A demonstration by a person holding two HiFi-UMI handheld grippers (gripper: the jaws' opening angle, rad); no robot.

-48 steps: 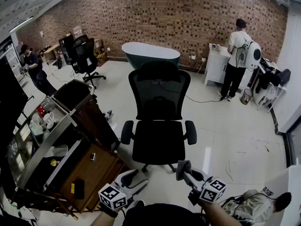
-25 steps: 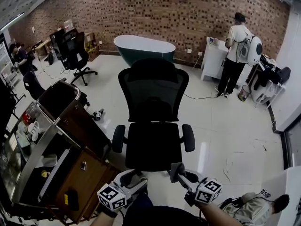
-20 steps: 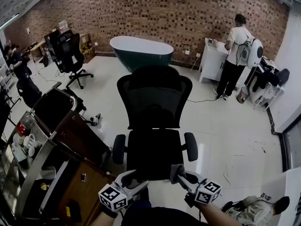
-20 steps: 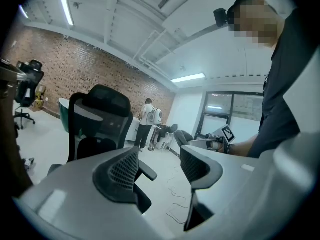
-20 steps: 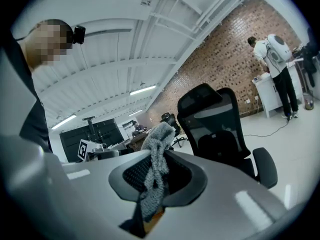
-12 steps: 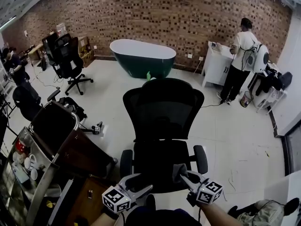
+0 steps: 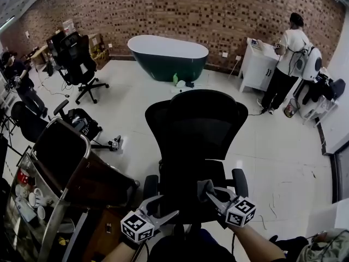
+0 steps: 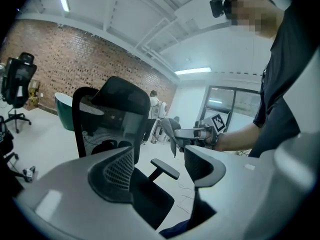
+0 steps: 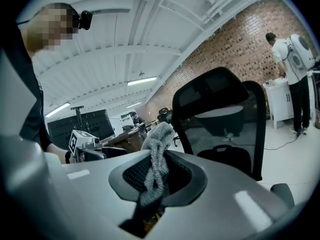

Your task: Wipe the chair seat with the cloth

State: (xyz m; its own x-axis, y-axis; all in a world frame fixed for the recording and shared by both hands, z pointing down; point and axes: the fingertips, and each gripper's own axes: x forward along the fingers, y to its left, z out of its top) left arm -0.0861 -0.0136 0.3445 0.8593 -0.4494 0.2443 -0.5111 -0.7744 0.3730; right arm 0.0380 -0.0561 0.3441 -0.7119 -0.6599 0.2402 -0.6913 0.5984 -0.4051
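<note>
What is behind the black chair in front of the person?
A dark green bathtub stands further back, with a green bottle on the floor near it. The backrest hides the floor directly behind it.

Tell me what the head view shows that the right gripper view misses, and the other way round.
Only the head view shows the chair seat and the right gripper's own marker cube. Only the right gripper view shows the head camera worn by the person. Both show the grey cloth clamped in the right gripper, the open left gripper, the chair's mesh backrest and the brick wall.
</note>
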